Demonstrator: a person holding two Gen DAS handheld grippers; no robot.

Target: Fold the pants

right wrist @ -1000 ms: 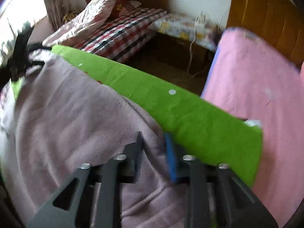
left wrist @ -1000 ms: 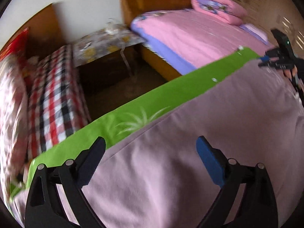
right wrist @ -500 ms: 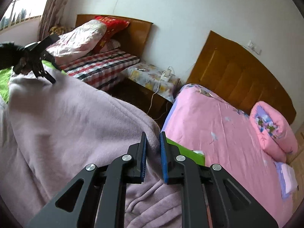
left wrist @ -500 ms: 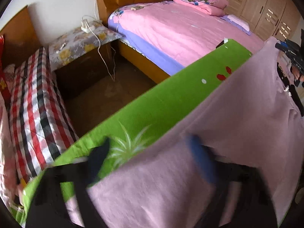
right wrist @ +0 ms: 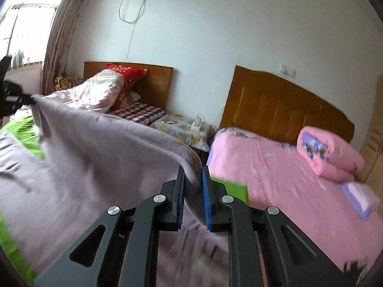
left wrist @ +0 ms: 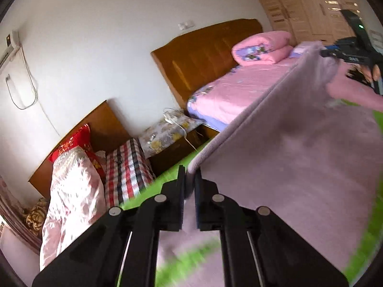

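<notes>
The mauve pants (left wrist: 299,148) hang lifted between both grippers, above the green cloth (left wrist: 191,260). My left gripper (left wrist: 190,179) is shut on one corner of the pants' top edge. My right gripper (right wrist: 193,177) is shut on the other corner of the pants (right wrist: 100,157). The right gripper also shows in the left wrist view (left wrist: 344,52) at the far upper right, and the left gripper shows in the right wrist view (right wrist: 14,98) at the far left, each gripping the stretched edge. The lower part of the pants is blurred.
A pink bed (right wrist: 287,181) with a wooden headboard and a rolled pink quilt (right wrist: 328,155) lies to the right. A nightstand (right wrist: 182,129) with a power strip stands between it and a second bed with a plaid sheet (left wrist: 126,169) and pillows.
The left gripper has shut on the pants' edge. Both grippers have risen, lifting the pants off the green cloth and stretching the edge between them.
</notes>
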